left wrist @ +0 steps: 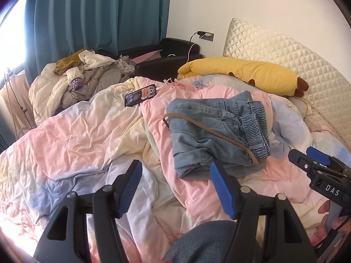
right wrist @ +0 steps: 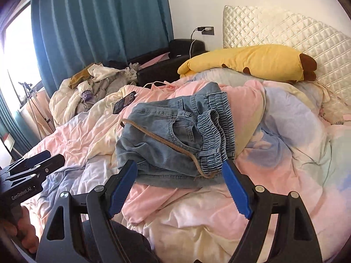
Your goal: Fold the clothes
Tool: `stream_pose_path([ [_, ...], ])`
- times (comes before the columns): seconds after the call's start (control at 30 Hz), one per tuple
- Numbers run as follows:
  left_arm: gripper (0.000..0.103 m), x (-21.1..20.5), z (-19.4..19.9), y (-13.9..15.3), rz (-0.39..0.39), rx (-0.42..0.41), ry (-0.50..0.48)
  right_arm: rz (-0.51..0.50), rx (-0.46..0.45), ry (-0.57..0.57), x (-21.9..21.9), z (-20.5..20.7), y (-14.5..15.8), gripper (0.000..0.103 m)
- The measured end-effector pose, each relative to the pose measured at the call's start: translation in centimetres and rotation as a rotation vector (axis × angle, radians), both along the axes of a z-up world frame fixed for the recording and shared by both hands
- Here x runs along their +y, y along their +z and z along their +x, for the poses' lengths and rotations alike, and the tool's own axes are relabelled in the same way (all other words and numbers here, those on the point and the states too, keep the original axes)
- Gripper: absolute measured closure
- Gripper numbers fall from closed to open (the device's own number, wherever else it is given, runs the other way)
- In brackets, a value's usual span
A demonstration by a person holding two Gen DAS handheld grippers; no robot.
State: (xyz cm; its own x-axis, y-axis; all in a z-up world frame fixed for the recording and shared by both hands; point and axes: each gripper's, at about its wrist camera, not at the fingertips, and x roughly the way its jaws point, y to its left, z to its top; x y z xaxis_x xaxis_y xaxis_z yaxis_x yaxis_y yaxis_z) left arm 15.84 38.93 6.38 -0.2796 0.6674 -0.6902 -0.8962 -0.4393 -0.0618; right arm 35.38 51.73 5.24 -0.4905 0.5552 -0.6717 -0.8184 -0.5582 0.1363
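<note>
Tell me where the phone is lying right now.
The phone lies screen-up on the pastel duvet, up and left of the folded jeans in both wrist views, just in front of the heap of unfolded clothes.

One pair of folded jeans (left wrist: 217, 131) lies on the bed, with one brown belt (left wrist: 210, 130) across it. One pastel duvet (left wrist: 76, 135) covers the bed. One phone (left wrist: 140, 95) rests on it, and one white cable (left wrist: 190, 50) runs up to the one wall socket (left wrist: 206, 36), which holds two plugs. One yellow banana plush (left wrist: 243, 74) lies by the one quilted headboard (left wrist: 285, 54). One heap of unfolded clothes (left wrist: 83, 74) sits at the far side; its pieces are too tangled to count. One teal curtain (left wrist: 98, 13) hangs behind. Two tools show: left (left wrist: 175, 188) and right (right wrist: 179, 189), each with two blue pads.
</note>
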Motion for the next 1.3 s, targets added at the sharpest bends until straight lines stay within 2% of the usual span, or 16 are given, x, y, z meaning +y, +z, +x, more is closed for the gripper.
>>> stream_pose_path([
  [0.3,0.036,-4.5,1.8,1.1,0.050,0.042,0.017,0.017,-0.026,-0.027,-4.3,0.6,-0.2,0.022],
  [0.47,0.036,-6.1,2.9,0.7,0.073,0.137,0.039,0.089,-0.032,-0.055,-6.8,0.7,-0.1,0.022],
  [0.87,0.036,-6.7,1.7,-0.4,0.063,0.079,0.071,0.106,-0.052,-0.061,-8.0,-0.1,-0.4,0.022],
  [1.3,0.036,-7.0,1.0,-0.6,0.059,0.079,0.082,0.109,-0.050,-0.090,-7.3,0.3,0.0,0.022],
])
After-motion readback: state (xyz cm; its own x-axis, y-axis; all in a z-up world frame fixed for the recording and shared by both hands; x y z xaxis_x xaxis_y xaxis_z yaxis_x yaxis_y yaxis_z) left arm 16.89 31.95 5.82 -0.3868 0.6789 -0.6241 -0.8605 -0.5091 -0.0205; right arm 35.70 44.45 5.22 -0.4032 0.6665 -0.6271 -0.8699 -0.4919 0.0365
